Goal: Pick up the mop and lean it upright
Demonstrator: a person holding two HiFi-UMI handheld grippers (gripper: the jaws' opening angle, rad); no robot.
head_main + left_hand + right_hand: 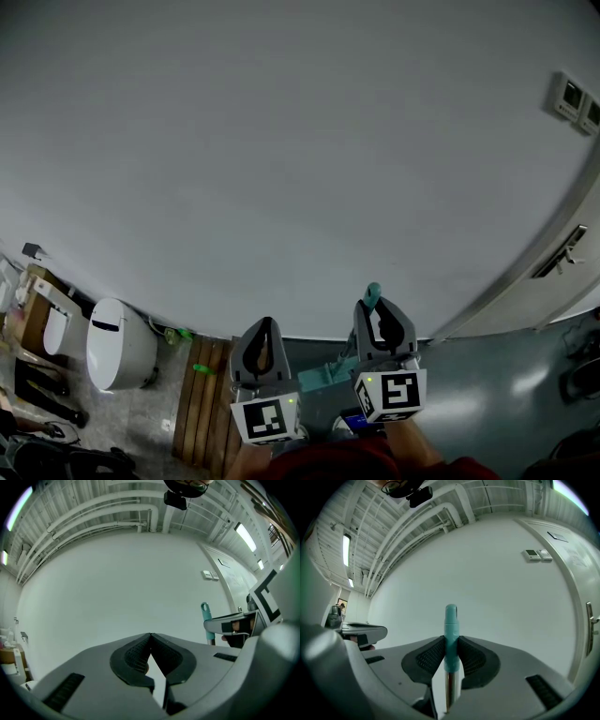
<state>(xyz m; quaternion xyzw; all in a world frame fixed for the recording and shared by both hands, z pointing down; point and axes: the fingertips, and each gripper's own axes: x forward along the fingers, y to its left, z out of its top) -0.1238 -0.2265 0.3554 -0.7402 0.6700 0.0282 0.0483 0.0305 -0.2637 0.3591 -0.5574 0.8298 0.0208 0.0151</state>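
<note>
The mop stands upright in front of a plain grey wall. Its teal handle grip [450, 634] rises between the pads of my right gripper [451, 652], which is shut on it, and a metal shaft runs down below the teal part. In the head view the teal tip [373, 292] pokes above the right gripper [380, 314], and the teal mop head [323, 375] lies low by the wall. My left gripper [150, 639] is shut with nothing in it, level, left of the mop [206, 616]; it is also in the head view [263, 328].
A white toilet [117, 342] stands at the left, with a wooden slat mat [202, 403] beside it and a small green object [202, 368] on the mat. A door with a handle [562, 251] is at the right, wall switches [572, 97] above it.
</note>
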